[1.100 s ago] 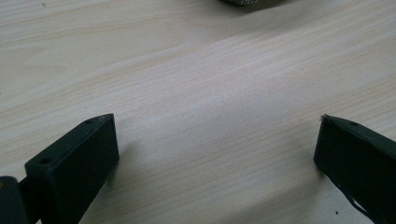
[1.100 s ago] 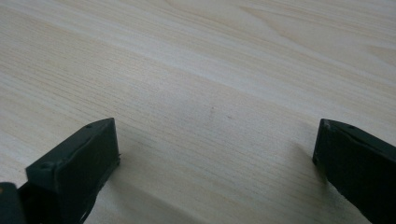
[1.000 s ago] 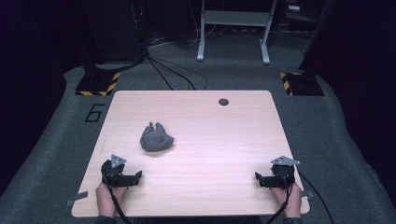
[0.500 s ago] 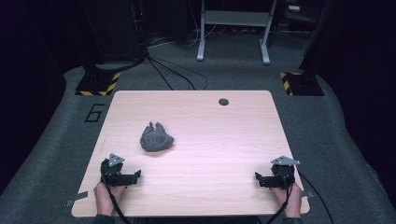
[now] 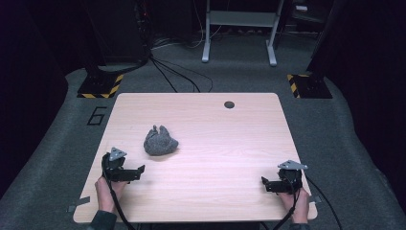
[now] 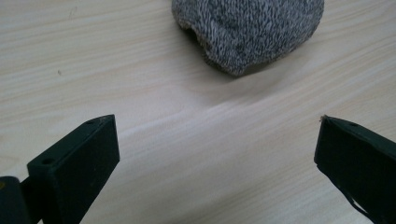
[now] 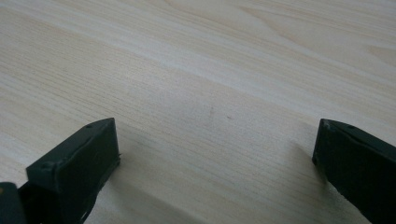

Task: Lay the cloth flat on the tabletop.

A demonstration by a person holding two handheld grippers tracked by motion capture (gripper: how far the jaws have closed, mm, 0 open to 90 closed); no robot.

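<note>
Here, grey knitted bundle (image 5: 160, 142) (crumpled), two tips pointing away — left gripper (image 5: 139, 171) near, jaws apart.

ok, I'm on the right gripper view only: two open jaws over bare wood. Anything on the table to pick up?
Observer: Yes, one grey knitted bundle lies left of the table's centre in the high view.
Operator: Which gripper is nearer it?
Observer: The left gripper; the bundle sits just ahead of its open jaws, untouched.
Operator: Where's mine?
Observer: The right gripper rests near the table's front right corner, far from the bundle.
</note>
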